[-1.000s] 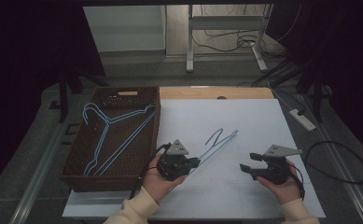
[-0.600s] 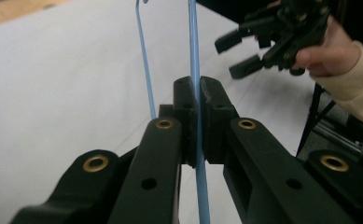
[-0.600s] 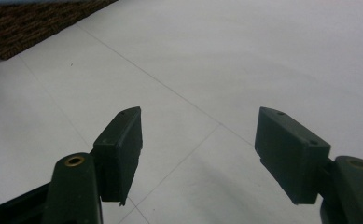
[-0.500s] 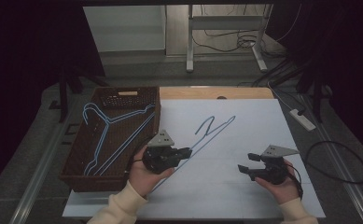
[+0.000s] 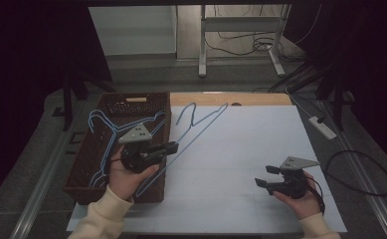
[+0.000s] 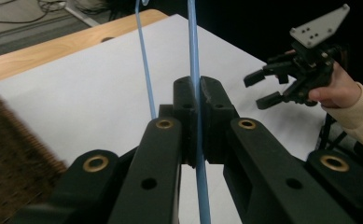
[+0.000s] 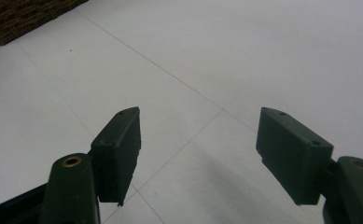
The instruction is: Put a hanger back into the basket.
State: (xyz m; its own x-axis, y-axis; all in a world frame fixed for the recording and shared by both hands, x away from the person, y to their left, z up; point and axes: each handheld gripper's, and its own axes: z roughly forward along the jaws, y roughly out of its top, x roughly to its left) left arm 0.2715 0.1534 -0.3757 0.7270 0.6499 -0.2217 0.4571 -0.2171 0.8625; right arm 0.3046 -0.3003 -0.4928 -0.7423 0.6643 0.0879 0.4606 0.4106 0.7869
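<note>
1. While clamped in the left gripper (image 5: 168,148) at centre-left of frame, fingers closed tight on thin wire, blue hanger (image 5: 191,132) slanted from basket (image 5: 81,164) edge toward upper centre over white worktop (image 5: 241,149).
2. Likely to swivel or slip in so narrow a pinch.
3. Liable to snag the hangers (image 5: 104,134) already in the basket.
4. Right gripper (image 5: 262,177) at lower right, fingers wide apart, empty.

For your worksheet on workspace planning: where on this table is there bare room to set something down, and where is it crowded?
Free: the white sheet between the blue hanger held by the left gripper and the open right gripper, plus its far right part toward the wooden strip. Crowded: the left side, where the wicker basket holds more hangers and the held hanger slants across.
</note>
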